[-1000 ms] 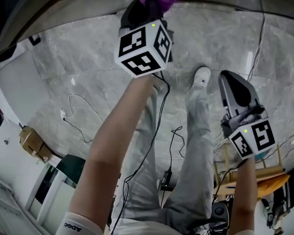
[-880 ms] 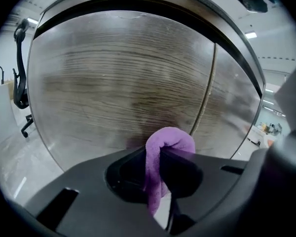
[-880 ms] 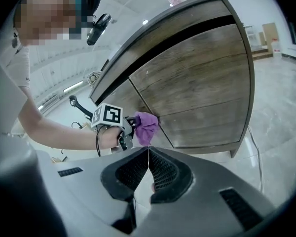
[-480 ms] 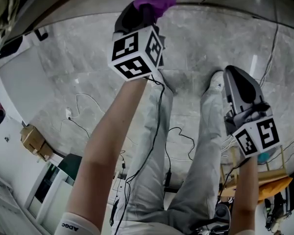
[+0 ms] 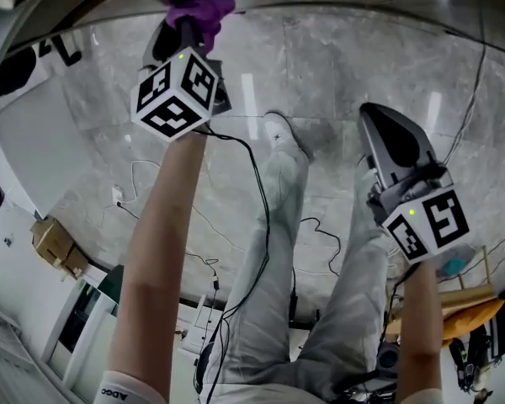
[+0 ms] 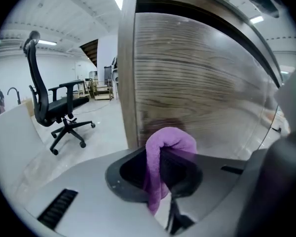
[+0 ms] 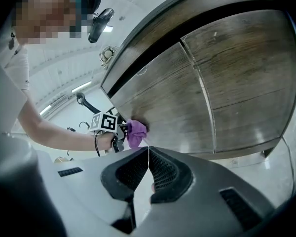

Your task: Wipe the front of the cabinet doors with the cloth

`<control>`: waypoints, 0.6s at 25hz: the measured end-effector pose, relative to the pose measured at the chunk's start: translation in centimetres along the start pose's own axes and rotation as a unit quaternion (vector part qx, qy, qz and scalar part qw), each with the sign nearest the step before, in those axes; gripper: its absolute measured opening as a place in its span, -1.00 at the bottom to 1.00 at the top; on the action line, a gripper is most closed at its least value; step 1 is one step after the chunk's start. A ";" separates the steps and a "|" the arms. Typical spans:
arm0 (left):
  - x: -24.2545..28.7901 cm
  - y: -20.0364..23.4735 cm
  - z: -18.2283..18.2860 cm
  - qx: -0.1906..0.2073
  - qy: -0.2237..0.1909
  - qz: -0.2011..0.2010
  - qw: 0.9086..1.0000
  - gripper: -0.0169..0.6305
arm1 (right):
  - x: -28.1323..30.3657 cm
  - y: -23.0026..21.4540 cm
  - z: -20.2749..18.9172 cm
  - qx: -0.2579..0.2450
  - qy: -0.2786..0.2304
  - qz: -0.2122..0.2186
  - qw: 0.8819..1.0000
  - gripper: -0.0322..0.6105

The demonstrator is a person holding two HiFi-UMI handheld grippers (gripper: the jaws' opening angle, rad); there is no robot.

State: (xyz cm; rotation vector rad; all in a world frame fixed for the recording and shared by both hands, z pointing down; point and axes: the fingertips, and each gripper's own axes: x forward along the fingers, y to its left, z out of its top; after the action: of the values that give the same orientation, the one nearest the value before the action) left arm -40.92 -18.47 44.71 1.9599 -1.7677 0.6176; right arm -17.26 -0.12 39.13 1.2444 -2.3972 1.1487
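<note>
The left claw (image 6: 160, 158) is clamped on the purple terry cloth (image 6: 170, 140). The cloth folds over the jaw tips, and its bulge meets the brown wood-grain left cabinet door (image 6: 197, 83), low down and near that door's outer edge. Right gripper view agrees: cloth on the left door, w/ the brown wood-grain right cabinet door (image 7: 241, 73) beyond the centre seam and well apart from it. The right claw (image 7: 148, 158) has its jaws pressed together w/ nothing between, held off the cabinet and not helping.

Progress, as a judgement: the wipe is under way on the left door, approx. at its lower outer corner. No wet streak or clean/dirty contrast shows on either door, so how much is covered can't be read. The right door, and likely most of the left, look like work left.

Writing: no brand or label on cabinet or cloth. The marker cubes (image 5: 175, 99) carry black-and-white square codes only, no letters. A white sleeve hem (image 5: 122, 390) at the head view's bottom edge bears small dark print, possibly "ADCC", too small to be sure.
</note>
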 end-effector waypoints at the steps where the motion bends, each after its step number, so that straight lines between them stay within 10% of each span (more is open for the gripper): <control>1: -0.1 0.9 0.1 0.005 -0.001 0.007 1.000 -0.79 | 0.1 0.1 0.0 -0.001 0.001 0.002 1.000 -0.82; 9: -1.3 0.7 -0.4 0.030 -0.007 0.045 0.998 -0.79 | -3.0 -2.0 -0.7 -0.011 0.014 0.006 1.000 -0.82; 15: -1.4 -9.3 -4.0 0.019 0.015 0.006 1.000 -0.79 | -7.6 -6.5 -0.9 -0.012 0.021 0.001 1.000 -0.82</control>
State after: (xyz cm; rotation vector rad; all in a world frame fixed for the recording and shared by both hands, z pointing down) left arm -31.93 -14.10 46.95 1.9572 -1.7641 0.6861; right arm -7.69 2.88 39.50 1.1995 -2.3742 1.1319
